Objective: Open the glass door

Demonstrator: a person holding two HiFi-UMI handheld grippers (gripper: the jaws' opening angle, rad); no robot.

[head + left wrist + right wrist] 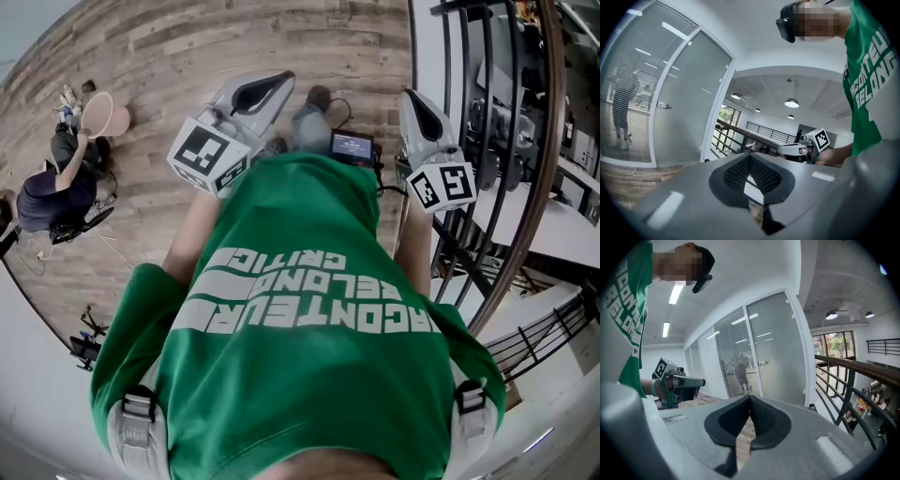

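Past the far end of the railing (843, 369) and just to its left: the glass door (780, 350), shut in its white frame, with a small lever handle (762, 363) on the edge away from the railing. Well short of that door, so first a walk alongside the railing.

Left gripper (750, 157) held on the side away from the railing, jaws closed tip to tip, nothing between them. Right gripper (750, 399) on the railing side, jaws likewise pressed together and empty.

Judging from this:
- Approach square on and keep clear of the railing posts.
- Part the jaws of the reaching gripper before arrival, not at the last instant.
- Probably better to reach with the left gripper, farther from the railing and so nearer the handle.
- Take the lever across its length, well in from the tip, and close firmly.
- Press down, then swing. Push or pull not readable from here, so test gently both ways.
- Expect smooth metal, likely to slip in the pads. Keep the gripper body off the pane while turning
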